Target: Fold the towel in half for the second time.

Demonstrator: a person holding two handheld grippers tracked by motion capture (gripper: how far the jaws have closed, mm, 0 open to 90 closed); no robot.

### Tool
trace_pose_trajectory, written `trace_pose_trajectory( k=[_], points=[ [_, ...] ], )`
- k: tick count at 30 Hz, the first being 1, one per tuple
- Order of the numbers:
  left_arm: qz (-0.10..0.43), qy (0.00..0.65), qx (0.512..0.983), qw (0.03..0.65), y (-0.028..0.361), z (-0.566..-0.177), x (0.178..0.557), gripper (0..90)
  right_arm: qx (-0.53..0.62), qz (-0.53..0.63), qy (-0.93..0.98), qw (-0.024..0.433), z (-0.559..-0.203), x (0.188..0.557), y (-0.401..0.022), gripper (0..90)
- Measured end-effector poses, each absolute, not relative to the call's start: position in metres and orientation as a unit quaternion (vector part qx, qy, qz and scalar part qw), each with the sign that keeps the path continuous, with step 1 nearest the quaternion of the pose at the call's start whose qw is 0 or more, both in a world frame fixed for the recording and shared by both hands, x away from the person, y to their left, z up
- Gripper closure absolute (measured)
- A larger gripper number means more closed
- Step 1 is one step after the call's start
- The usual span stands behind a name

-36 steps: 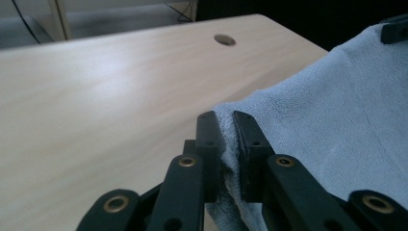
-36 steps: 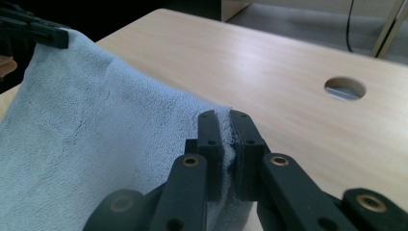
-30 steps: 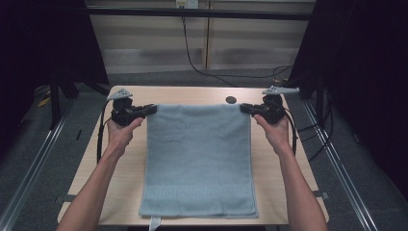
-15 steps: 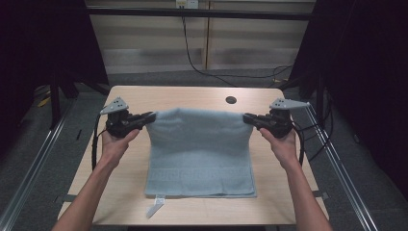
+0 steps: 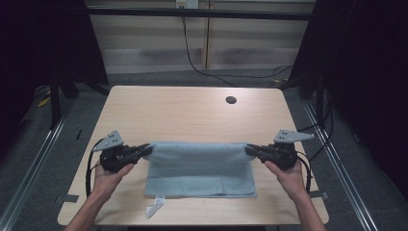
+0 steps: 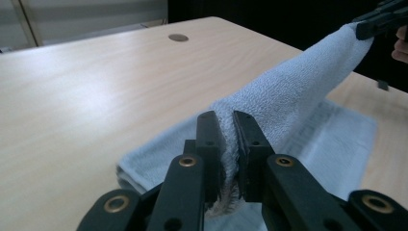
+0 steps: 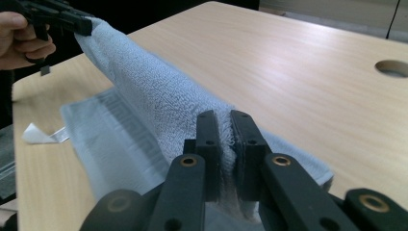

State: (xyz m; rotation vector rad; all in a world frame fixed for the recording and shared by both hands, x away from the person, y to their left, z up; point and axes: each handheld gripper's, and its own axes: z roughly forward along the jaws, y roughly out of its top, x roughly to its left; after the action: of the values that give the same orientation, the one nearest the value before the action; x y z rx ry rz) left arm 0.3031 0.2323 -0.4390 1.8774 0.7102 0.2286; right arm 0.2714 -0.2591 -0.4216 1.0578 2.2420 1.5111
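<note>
A light blue towel point(image 5: 199, 168) lies on the near half of the wooden table point(image 5: 192, 115), partly folded: its lower layer rests flat, while its upper edge is held up in a taut ridge between the two tools. The left tool point(image 5: 144, 150) is clenched on the left corner of that raised edge, with terry cloth pinched between its jaws; the right tool point(image 5: 251, 150) grips the right corner likewise. A white label point(image 5: 155, 208) sticks out at the towel's near left corner. Bare tabletop stretches beyond the towel to the round cable hole point(image 5: 231, 100), with narrower strips along both sides.
</note>
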Motion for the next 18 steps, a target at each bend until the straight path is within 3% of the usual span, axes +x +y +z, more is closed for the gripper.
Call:
trace_pose_trajectory(
  k=[4,9,13,18],
  points=[
    [0.082,0.297,0.797,0.519,0.236,-0.451,0.284,79.8,0.369,0.503,0.775,0.102,-0.440,0.253,-0.255,80.1],
    [0.060,0.297,0.807,0.507,0.243,-0.462,0.266,73.7,0.374,0.495,0.780,0.083,-0.457,0.230,-0.254,68.1],
    [0.045,0.311,0.792,0.524,0.248,-0.459,0.269,61.2,0.392,0.510,0.759,0.096,-0.452,0.222,-0.264,58.3],
    [0.079,0.351,0.784,0.507,0.253,-0.462,0.293,43.4,0.425,0.502,0.742,0.128,-0.457,0.229,-0.272,48.9]
  ],
)
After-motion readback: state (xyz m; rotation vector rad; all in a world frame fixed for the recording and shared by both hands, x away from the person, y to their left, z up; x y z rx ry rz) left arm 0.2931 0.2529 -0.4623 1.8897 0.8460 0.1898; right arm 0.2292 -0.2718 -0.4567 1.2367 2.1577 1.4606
